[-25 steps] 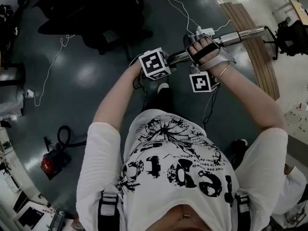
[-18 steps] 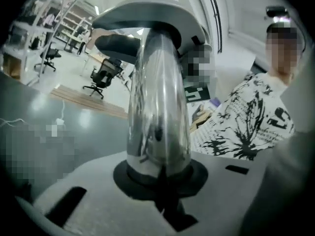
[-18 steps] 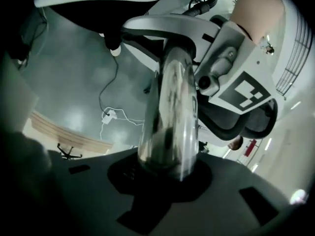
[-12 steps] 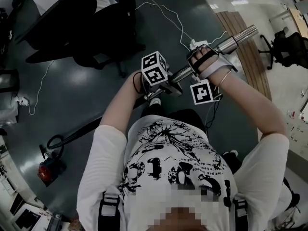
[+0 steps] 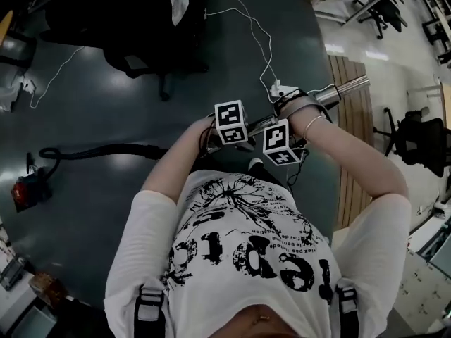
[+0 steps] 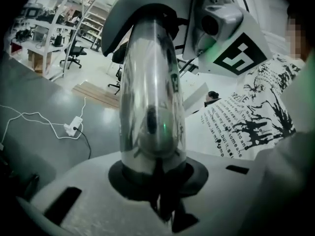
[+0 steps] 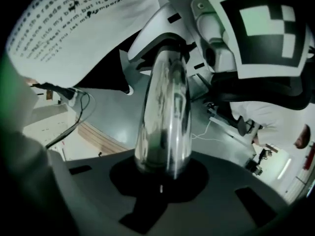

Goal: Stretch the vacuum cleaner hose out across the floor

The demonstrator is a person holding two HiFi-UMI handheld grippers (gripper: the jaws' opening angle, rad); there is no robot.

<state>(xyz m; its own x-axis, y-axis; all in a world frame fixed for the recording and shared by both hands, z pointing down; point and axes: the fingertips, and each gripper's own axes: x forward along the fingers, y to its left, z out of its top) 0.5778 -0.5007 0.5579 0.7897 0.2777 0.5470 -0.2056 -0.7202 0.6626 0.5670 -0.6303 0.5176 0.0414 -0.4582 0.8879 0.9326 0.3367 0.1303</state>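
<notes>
Both grippers hold the vacuum cleaner's chrome tube [image 5: 343, 89] in front of the person's chest. My left gripper [image 5: 236, 129] is shut on the tube [image 6: 152, 92], which fills the round gap between its jaws. Close beside it, my right gripper [image 5: 282, 141] has just closed its jaws and is shut on the same tube [image 7: 165, 112]. The black hose [image 5: 106, 150] runs from under the left arm across the dark floor to the red vacuum cleaner [image 5: 27, 190] at the left edge. It lies nearly straight, with a small loop by the cleaner.
A white cable with a power strip [image 5: 280, 90] lies on the floor just beyond the hands. A dark office chair [image 5: 151, 27] stands at the upper left, another chair [image 5: 416, 143] at the right. Wooden floor strips [image 5: 352, 139] run along the right of the dark floor.
The hands have drawn close together on the tube and sunk a little. The right hand slid down the tube toward the left one. The hose now lies longer and straighter, the cleaner farther left.
</notes>
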